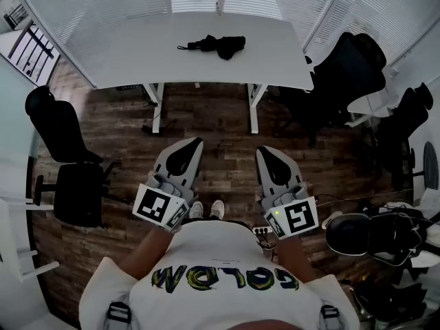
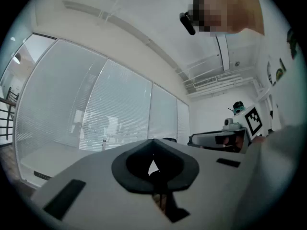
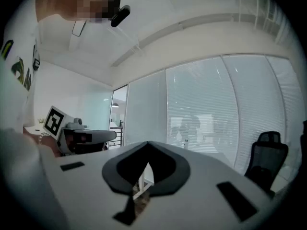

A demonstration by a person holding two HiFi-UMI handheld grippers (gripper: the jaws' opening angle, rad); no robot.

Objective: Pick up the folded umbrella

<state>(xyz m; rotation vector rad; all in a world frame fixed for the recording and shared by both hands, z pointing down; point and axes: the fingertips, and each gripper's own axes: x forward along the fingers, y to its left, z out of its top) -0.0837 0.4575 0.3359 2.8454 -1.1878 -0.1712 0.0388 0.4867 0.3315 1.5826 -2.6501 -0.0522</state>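
Folded umbrella (image 1: 218, 45) lay untouched on white table (image 1: 137, 53), well apart from person. Left gripper (image 1: 194, 143) and right gripper (image 1: 264, 150) were level near body, jaws together, holding nothing. Task not begun: approach, grasp, lift all left to do.

Black folded umbrella (image 1: 216, 45) flat on white table (image 1: 137, 57)
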